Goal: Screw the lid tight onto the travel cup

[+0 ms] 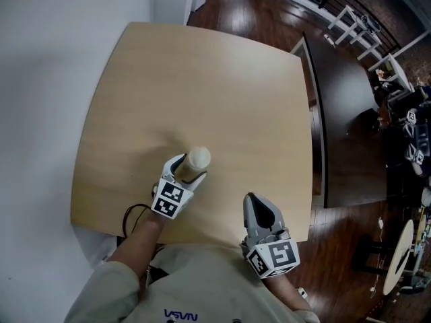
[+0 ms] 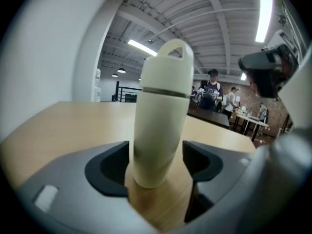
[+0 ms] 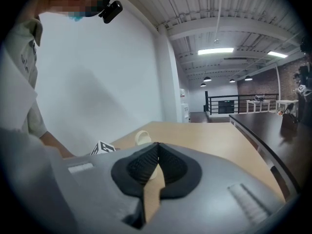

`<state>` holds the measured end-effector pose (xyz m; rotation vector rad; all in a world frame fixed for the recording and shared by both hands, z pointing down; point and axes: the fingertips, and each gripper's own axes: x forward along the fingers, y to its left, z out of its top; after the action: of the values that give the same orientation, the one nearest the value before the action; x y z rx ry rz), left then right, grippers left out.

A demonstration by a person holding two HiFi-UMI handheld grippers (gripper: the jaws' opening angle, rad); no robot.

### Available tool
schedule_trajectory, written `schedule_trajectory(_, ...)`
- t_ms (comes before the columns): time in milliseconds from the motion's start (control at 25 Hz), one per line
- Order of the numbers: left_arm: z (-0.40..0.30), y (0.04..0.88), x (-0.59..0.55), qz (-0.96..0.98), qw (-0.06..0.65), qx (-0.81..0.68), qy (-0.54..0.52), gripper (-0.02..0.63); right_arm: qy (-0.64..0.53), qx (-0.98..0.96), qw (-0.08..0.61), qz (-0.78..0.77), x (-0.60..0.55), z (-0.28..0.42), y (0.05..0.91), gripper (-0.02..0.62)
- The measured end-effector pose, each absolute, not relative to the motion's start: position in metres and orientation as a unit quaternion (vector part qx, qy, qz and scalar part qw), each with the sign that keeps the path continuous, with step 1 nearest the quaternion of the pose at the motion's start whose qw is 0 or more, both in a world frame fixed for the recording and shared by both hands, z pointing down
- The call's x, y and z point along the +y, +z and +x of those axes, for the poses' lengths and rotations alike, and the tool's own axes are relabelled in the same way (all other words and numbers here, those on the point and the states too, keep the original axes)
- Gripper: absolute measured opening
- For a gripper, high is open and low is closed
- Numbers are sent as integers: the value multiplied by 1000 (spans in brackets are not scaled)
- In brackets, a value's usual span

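Cream plastic travel cup with lid (image 1: 197, 159): standing on the pale wooden worktop (image 1: 202, 79), towards your edge, between the fingers (image 2: 109, 168) of your left gripper (image 1: 189, 173). Your right gripper (image 1: 252, 204): right of it, well apart, over the near edge.

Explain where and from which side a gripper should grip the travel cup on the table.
Probably the straight, upright body of the travel cup, below the lid seam, approached level from the side, as the open left gripper flanks it. The lid tapers to a loop, inviting slips.
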<state>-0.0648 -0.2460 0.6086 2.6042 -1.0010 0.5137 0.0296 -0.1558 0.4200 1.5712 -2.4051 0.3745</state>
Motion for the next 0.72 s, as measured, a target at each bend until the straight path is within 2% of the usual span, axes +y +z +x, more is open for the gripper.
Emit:
schedule_trajectory(200,-53,628,-256,907,162,-337,192,352,139,-816,137,544,-159,45,430,-2)
schedule_trajectory(520,-44,632,-262,914,153,-315,204,354,155,-809,147,548,-161,48,434,-2)
schedule_trajectory(600,-40,634,-262,916,150,-309,207,352,157,-808,146,549,-160,50,436,-2)
schedule_trajectory(720,-39,636,-262,917,147,-299,218,311,158,-808,143,550,-160,49,436,-2)
